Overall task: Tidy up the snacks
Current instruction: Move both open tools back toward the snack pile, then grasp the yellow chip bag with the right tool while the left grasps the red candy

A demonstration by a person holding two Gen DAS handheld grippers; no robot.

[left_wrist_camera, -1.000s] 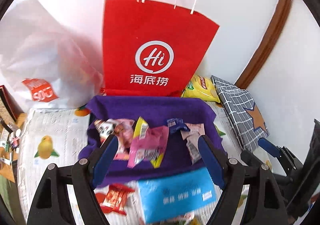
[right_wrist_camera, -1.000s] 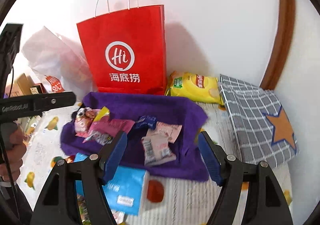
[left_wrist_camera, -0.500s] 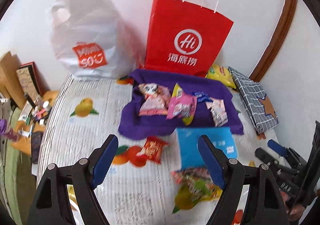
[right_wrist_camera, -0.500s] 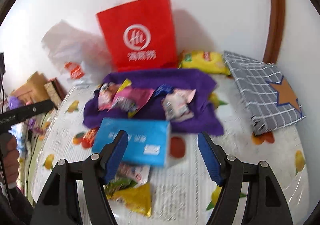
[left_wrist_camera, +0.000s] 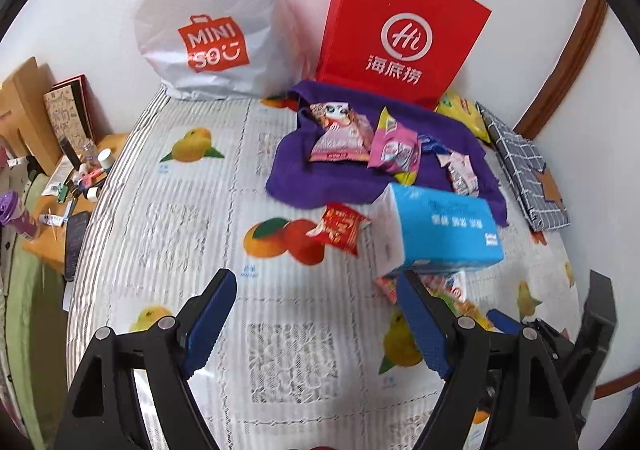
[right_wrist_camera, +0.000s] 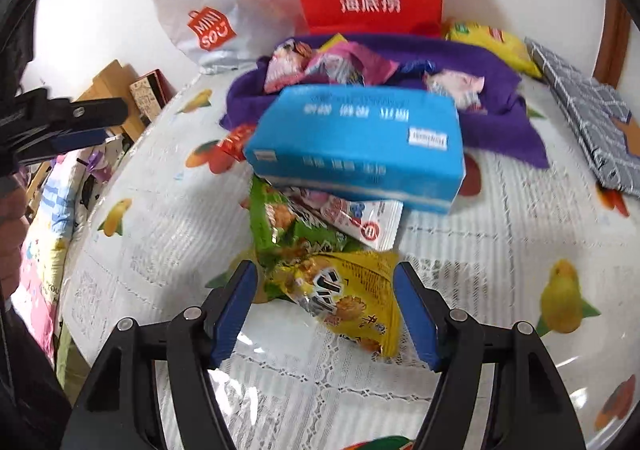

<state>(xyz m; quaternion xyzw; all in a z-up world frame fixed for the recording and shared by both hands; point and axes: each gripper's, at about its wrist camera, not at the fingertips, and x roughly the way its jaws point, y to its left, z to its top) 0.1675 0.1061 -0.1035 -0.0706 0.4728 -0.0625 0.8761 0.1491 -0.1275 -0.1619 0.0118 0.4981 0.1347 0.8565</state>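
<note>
In the left wrist view, the left tongs [left_wrist_camera: 316, 318] stand apart above bare fruit-print cloth on the surface [left_wrist_camera: 192, 234], gripping nothing. Ahead, a blue tissue pack [left_wrist_camera: 440, 230] lies beside a red snack packet [left_wrist_camera: 342, 228]; pink snack packets [left_wrist_camera: 362, 135] rest on a purple towel [left_wrist_camera: 344, 185].

In the right wrist view, the right tongs [right_wrist_camera: 326, 310] stand apart, flanking a yellow snack bag [right_wrist_camera: 348, 302] without gripping it. A green snack bag [right_wrist_camera: 288, 226] lies just beyond, partly under the tissue pack.
</note>
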